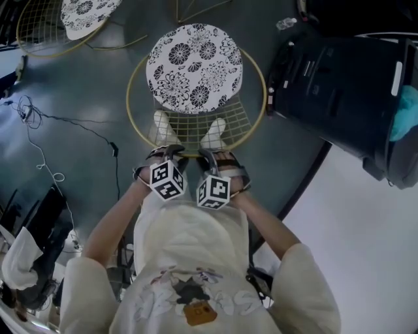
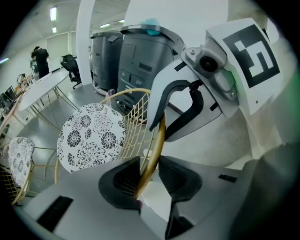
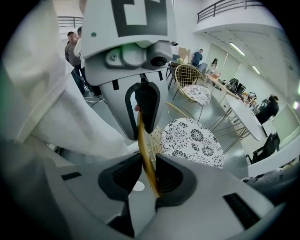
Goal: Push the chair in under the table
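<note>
The chair has a black-and-white flowered round seat [image 1: 194, 67] and a gold wire back with a round gold rim [image 1: 196, 155]. I stand right behind it and both grippers point down at the top of that rim, side by side. My left gripper [image 1: 171, 154] has the rim [image 2: 152, 159] between its pads; the rim rests against one pad and a gap shows at the other [image 2: 147, 177]. My right gripper [image 1: 210, 157] is shut on the rim [image 3: 143, 140], which runs slantwise across both pads [image 3: 146, 176].
Large dark bins [image 1: 339, 91] stand to the right of the chair. A white surface with a curved dark edge [image 1: 366, 222] fills the lower right. A second flowered chair [image 1: 81, 14] is at the upper left, and a thin cable [image 1: 39, 134] lies on the grey floor.
</note>
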